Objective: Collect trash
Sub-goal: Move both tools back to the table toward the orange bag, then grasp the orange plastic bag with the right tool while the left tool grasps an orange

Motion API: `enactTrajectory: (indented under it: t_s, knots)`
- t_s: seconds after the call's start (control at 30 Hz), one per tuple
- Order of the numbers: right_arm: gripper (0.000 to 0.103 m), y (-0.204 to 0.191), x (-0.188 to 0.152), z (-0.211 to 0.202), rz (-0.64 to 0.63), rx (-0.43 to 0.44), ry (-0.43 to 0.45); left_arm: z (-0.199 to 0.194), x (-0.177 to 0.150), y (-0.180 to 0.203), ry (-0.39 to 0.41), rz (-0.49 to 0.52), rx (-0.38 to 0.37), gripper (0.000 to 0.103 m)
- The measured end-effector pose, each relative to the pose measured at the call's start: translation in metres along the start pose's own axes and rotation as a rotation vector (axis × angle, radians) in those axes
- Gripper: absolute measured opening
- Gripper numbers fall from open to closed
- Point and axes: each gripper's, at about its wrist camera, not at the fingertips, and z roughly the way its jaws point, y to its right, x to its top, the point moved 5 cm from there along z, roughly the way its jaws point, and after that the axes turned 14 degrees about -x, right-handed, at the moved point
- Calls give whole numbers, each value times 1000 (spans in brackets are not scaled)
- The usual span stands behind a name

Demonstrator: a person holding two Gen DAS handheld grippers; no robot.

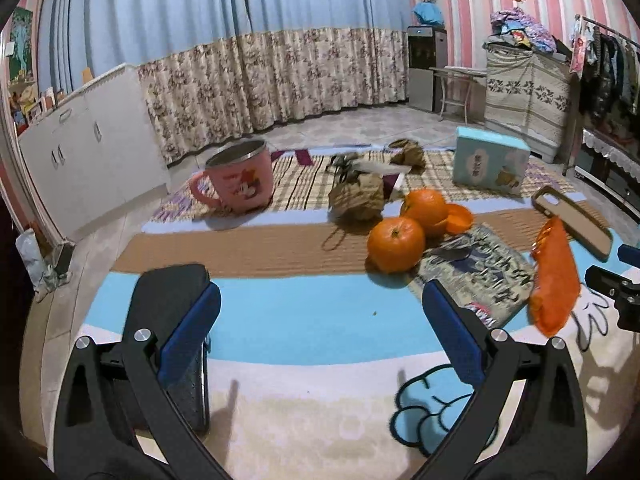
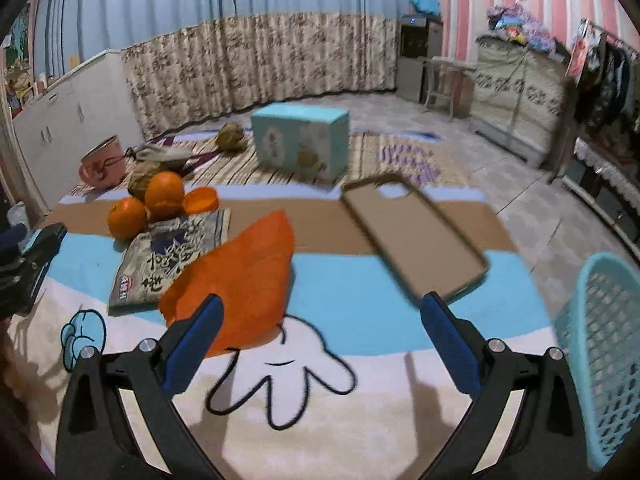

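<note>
An orange plastic wrapper lies on the cartoon mat just ahead of my right gripper's left finger; the jaws are open and grip nothing. Beside it lie a printed snack packet, two oranges with a piece of peel, and crumpled brown paper. My left gripper hovers open over the mat's blue stripe, short of the oranges, the snack packet and a brown paper ball. The orange wrapper is at its right.
A teal mesh basket stands at the right edge of the mat. A brown phone case, a light-blue box and a pink mug also sit on the mat. White cabinets and curtains stand behind.
</note>
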Motion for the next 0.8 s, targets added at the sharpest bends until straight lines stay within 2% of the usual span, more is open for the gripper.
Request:
enactTrajectory:
  t_s: [0.13, 0.3, 0.33, 0.37, 0.4, 0.43, 0.5, 0.57, 0.7, 0.8]
  knots:
    - [95, -19, 3, 14, -53, 4, -30, 10, -4, -7, -31, -37, -8, 97]
    - [55, -32, -1, 28, -93, 60, -99, 14, -1, -5, -38, -34, -15, 97]
    - [53, -33, -2, 29, -90, 74, -102, 15, -1, -3, -40, -29, -15, 97]
    - [46, -33, -2, 28, -89, 85, -102, 15, 0, -2, -40, -27, -16, 97]
    - [36, -34, -2, 27, -91, 100, -100, 17, 0, 0, -42, -26, -18, 97]
    - [32, -33, -3, 26, -92, 105, -98, 18, 2, 2, -44, -31, -24, 97]
    - [16, -33, -4, 23, -92, 119, -88, 20, 3, 5, -46, -46, -43, 97]
    - [14, -32, -3, 20, -82, 129, -76, 23, 5, 7, -49, -58, -60, 97]
    - [10, -27, 0, 16, -59, 139, -56, 31, 12, 12, -49, -57, -44, 97]
    - [8, -18, 5, 10, -42, 130, -28, 43, 19, 17, -58, -80, -78, 97]
